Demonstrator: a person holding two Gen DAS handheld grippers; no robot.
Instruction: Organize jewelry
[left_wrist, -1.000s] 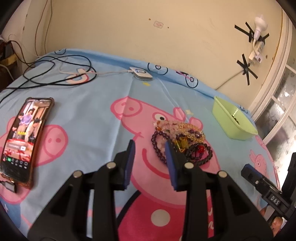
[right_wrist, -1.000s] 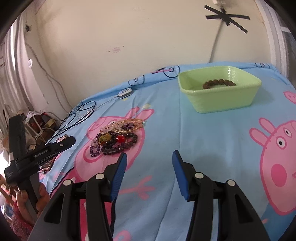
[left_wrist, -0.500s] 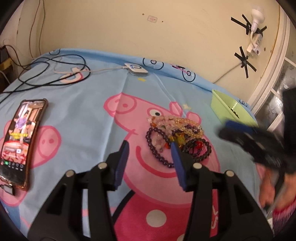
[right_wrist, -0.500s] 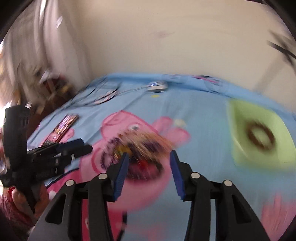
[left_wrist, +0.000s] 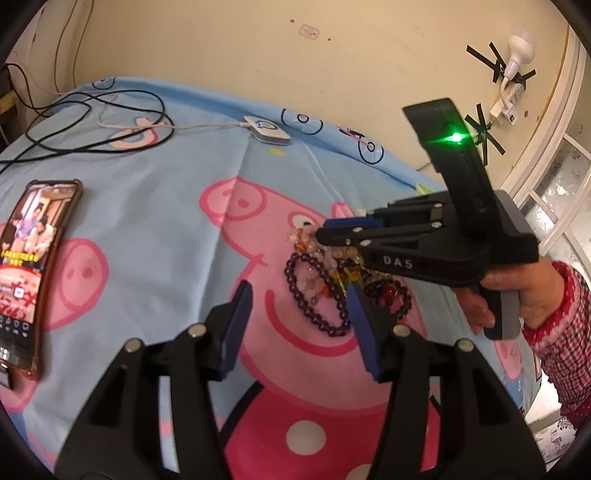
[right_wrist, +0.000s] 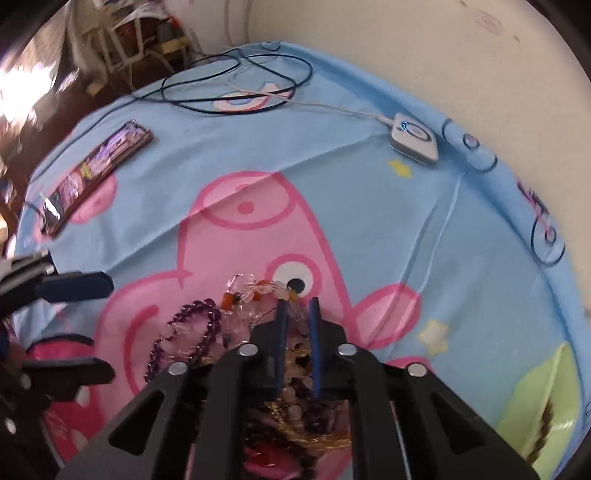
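Two hand-held grippers work over one heap. We find the right hand-held gripper (right_wrist: 297, 306) down on the jewelry pile (left_wrist: 332, 280); its jaws have just been closing and stand drawn nearly together among the pale beads, though we cannot tell whether a strand is caught. Our left hand-held gripper (left_wrist: 295, 317) hovers near the purple bracelet (left_wrist: 314, 295), jaws parted, having just been opening, empty. On the bed sheet (right_wrist: 369, 221), the green tray (right_wrist: 546, 398) holds one dark bracelet; most pieces remain unsorted.
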